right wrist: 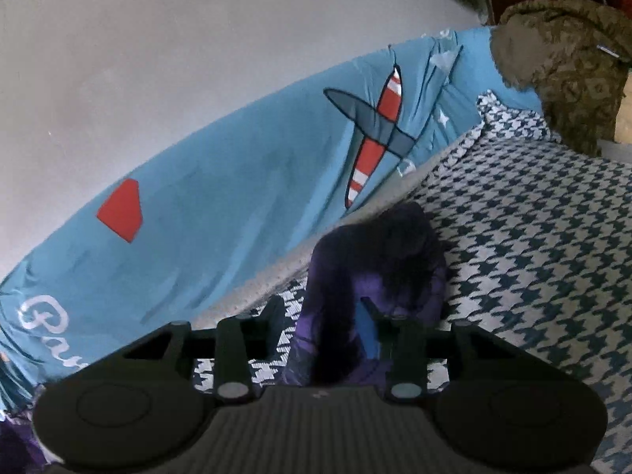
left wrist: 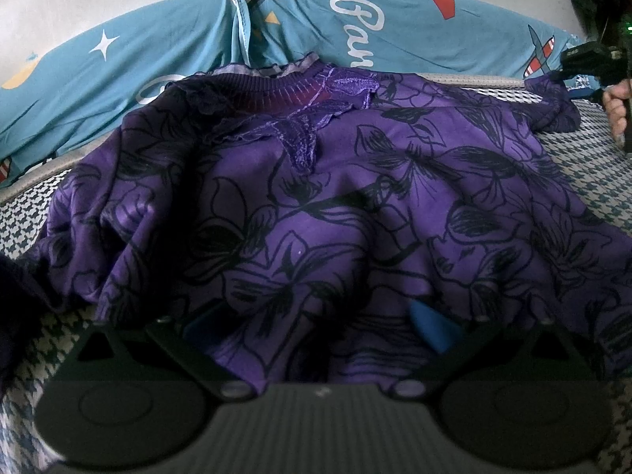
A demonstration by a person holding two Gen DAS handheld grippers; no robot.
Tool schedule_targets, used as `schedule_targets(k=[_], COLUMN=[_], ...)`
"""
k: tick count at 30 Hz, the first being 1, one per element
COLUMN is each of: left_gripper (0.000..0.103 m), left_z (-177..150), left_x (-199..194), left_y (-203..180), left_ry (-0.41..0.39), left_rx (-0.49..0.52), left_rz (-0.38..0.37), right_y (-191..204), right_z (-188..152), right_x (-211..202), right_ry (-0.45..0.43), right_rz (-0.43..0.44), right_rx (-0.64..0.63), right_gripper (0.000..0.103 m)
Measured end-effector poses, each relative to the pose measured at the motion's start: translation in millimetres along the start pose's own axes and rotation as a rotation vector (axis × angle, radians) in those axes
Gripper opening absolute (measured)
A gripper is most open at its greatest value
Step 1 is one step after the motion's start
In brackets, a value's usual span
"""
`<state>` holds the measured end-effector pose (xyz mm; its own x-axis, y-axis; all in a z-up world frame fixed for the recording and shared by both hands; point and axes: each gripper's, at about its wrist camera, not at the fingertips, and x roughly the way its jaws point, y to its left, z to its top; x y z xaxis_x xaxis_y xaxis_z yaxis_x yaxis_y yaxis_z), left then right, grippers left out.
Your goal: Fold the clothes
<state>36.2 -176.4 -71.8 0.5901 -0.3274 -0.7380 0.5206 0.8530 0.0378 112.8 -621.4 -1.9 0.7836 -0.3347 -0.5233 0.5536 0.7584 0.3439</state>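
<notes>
A purple sweater with black flower print [left wrist: 324, 205] lies spread on the houndstooth bed cover [left wrist: 23, 213], collar toward the wall. My left gripper [left wrist: 316, 328] is at its near hem; the cloth drapes over both blue pads [left wrist: 430, 328], jaws wide apart. My right gripper [right wrist: 328, 320] holds the sweater's sleeve end [right wrist: 375, 252] between its fingers, the blue pad [right wrist: 365, 330] pressed on the cloth. It also shows in the left wrist view [left wrist: 568, 63] at the far right, at the sleeve.
A teal cartoon-print sheet [left wrist: 158, 39] runs along the white wall behind the bed. A brown fuzzy blanket [right wrist: 565, 63] sits at the bed's far right corner. A dark garment [left wrist: 15, 308] lies at the left edge.
</notes>
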Motion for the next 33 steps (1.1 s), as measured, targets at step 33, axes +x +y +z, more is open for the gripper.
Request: schedule_targets(k=[33], left_gripper=[0.102], left_z=[-2], left_x=[-1], left_y=[0], left_ry=[-0.017], left_rx=[0.010], left_rz=[0.000], right_y=[-61], right_z=[-53], right_x=[-128], right_ry=[0.200], right_rz=[-0.233], right_rx=[0.154], right_gripper=[0.013])
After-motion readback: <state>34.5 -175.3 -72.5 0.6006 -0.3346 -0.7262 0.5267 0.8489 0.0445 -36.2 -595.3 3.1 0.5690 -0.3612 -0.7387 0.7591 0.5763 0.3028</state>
